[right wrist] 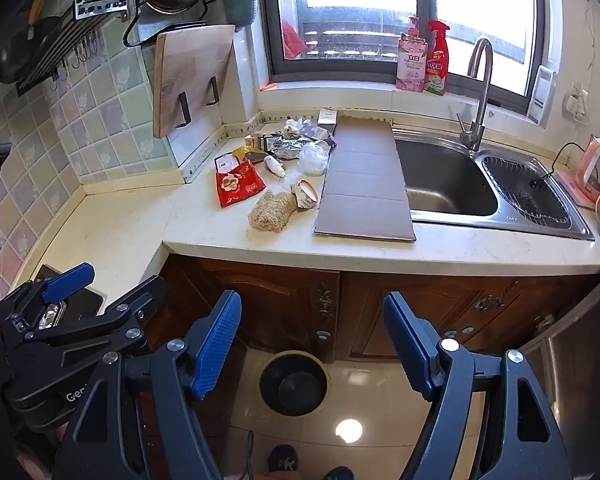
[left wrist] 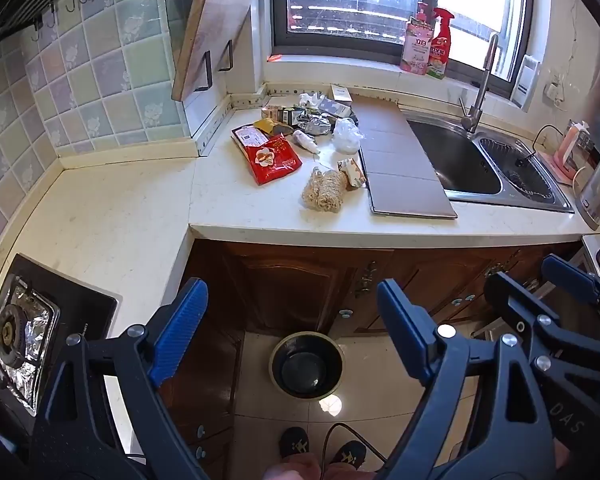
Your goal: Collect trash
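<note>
Red snack bag [left wrist: 274, 159], foil wrapper [left wrist: 315, 125], crumpled plastic [left wrist: 346, 136] — all the litter sits on the counter [left wrist: 260, 208] beside the sink [left wrist: 452, 160]; my left gripper [left wrist: 292, 336] and right gripper [right wrist: 312, 344] hang spread and empty above the floor bin [left wrist: 306, 364] — nothing collected, by my reading.

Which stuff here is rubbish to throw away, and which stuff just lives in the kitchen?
Rubbish job:
- red snack bag
- crumpled silver foil wrapper
- scrunched clear plastic bag
- round dark bin on the floor

Just there:
- wooden cutting board
- steel tap
- pink soap bottle
- red spray bottle
</note>
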`<action>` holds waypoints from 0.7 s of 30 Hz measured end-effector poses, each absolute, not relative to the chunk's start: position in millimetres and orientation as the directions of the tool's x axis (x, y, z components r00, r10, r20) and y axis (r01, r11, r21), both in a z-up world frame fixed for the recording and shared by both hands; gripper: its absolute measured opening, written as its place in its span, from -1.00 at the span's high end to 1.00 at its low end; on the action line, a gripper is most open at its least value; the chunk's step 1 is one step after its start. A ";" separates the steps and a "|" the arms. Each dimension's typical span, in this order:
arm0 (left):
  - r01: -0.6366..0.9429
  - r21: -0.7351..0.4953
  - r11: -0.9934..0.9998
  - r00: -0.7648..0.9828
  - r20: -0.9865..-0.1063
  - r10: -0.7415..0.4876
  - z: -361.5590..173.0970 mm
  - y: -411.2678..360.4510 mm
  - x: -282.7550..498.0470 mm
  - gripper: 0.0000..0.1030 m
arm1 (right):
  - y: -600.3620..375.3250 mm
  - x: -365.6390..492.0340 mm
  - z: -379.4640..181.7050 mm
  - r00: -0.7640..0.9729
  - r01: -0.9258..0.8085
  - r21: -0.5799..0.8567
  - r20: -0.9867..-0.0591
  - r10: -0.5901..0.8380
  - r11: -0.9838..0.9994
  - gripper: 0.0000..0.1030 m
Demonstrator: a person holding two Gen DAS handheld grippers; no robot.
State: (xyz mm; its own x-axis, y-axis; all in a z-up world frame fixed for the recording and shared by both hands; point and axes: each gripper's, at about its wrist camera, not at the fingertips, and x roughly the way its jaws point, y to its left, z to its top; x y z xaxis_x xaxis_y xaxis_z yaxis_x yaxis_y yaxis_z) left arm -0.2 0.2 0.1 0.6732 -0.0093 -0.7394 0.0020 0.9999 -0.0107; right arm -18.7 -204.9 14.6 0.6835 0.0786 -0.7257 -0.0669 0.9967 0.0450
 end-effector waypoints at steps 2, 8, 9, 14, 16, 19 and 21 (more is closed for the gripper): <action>0.005 -0.012 1.000 0.673 -0.740 -0.012 0.0 -0.3 0.0 -0.59 | -203.9 -19.4 14.6 0.685 -0.067 0.046 -0.724 0.079 0.997 -0.46; 0.005 -0.021 1.000 0.676 -0.736 -0.019 3.5 0.8 -0.8 -0.48 | -198.6 -22.0 17.4 0.686 -0.071 0.046 -0.723 0.082 0.996 -0.46; 0.004 -0.024 1.000 0.677 -0.735 -0.020 4.1 -0.9 -3.2 -0.48 | -193.1 -23.6 23.1 0.687 -0.072 0.045 -0.722 0.082 0.996 -0.46; 0.001 -0.033 0.999 0.680 -0.732 -0.024 4.0 5.8 -7.8 -0.48 | -187.6 -25.8 23.4 0.690 -0.079 0.039 -0.719 0.083 0.996 -0.46; 0.001 -0.039 0.999 0.685 -0.728 -0.029 1.9 8.2 -12.5 -0.48 | -188.6 -29.2 20.9 0.692 -0.080 0.037 -0.717 0.082 0.996 -0.46; -0.001 -0.036 0.999 0.684 -0.729 -0.026 1.4 7.9 -13.1 -0.48 | -190.3 -29.3 21.4 0.692 -0.081 0.037 -0.717 0.083 0.996 -0.46; -0.002 -0.037 0.999 0.686 -0.727 -0.026 1.6 8.6 -13.3 -0.48 | -189.1 -29.5 21.2 0.693 -0.081 0.037 -0.716 0.083 0.996 -0.46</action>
